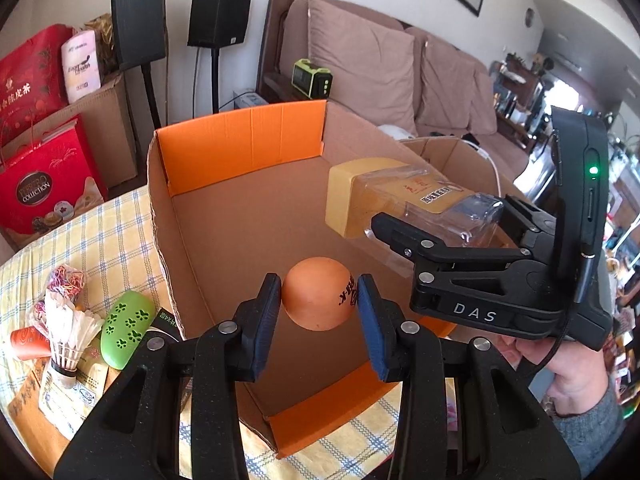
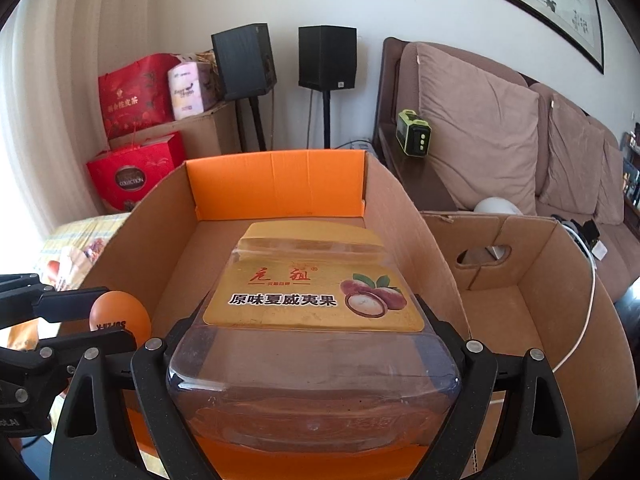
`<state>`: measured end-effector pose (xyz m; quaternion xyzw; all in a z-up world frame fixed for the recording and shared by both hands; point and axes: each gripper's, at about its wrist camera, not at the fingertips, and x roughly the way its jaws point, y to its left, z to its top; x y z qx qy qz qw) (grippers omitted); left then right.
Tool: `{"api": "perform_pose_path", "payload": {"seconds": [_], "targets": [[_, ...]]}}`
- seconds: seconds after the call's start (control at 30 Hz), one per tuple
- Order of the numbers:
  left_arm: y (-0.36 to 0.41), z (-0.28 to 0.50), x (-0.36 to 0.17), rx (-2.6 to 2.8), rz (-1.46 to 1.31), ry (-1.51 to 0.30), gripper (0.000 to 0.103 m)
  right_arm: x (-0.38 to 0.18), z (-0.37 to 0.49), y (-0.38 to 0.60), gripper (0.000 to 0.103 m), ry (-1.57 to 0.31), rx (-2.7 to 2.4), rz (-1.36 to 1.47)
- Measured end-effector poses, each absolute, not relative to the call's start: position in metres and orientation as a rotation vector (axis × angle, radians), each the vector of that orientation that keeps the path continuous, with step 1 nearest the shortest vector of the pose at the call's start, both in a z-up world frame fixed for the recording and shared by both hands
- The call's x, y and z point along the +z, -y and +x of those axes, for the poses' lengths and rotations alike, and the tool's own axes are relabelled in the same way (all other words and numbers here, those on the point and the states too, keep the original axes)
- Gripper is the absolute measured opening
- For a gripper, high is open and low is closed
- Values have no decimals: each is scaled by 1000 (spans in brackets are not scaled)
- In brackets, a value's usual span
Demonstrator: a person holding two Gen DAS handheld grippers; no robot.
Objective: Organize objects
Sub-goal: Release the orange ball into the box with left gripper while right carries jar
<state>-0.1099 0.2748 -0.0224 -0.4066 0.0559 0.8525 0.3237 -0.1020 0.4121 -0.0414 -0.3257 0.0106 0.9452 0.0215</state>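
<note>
We cannot see the fingertips of the right gripper (image 2: 316, 344), because the clear plastic jar (image 2: 316, 320) covers them. The black writing on the orange ball (image 1: 319, 299) is partly hidden by a pad, so we cannot read it. The things at the left of the table (image 1: 120, 216) are cut off by the dark edge.
</note>
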Motion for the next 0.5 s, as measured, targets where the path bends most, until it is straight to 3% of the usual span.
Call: {"api": "perform_pose_path", "payload": {"seconds": [0.3,0.5], "targets": [[-275,-114,-37,2244,-1115,-172,37,-56,-104,-407,91,35,2906,-1042],[-267,-115,-35,2253,-1120,-150,47,-55,-103,-408,95,-6,2900,-1082]]}}
